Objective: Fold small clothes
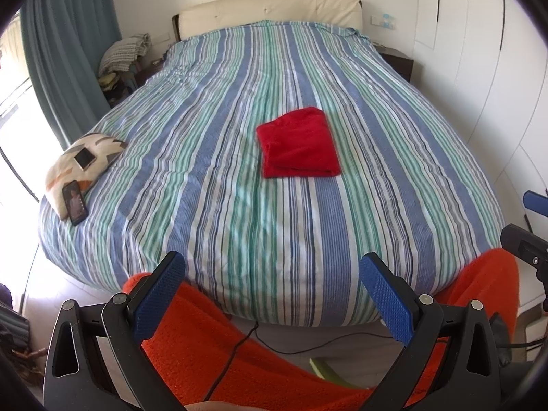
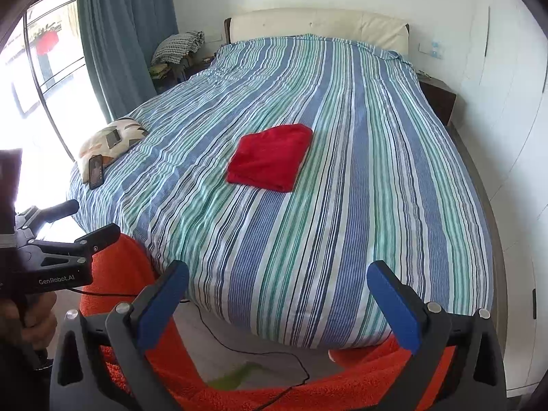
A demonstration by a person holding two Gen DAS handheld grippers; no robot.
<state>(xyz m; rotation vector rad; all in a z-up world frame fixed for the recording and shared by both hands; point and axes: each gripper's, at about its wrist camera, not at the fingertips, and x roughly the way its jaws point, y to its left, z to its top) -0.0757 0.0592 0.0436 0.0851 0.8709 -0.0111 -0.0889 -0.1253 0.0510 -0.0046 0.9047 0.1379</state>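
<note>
Bedroom with a wide bed [image 1: 239, 205] under a blue, green and white striped cover, cream headboard [image 1: 270, 10] at the far end. Well ahead of both tools, flat on the cover: a folded red garment [image 1: 298, 144]. Left gripper [image 1: 272, 294] spread wide, nothing between the blue pads. Right gripper [image 2: 278, 301] likewise spread and unloaded. Far to the left ahead, a patterned cushion [image 1: 85, 167] with two phones on it. Below both tools, orange fabric [image 1: 212, 339].

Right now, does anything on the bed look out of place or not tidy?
The red cloth lies folded and flat, nothing spilled. One oddity: a phone rests half on the small patterned cushion near the bed's left edge, tilted, where it might slide. Both grippers, left and right, are open and empty.
</note>
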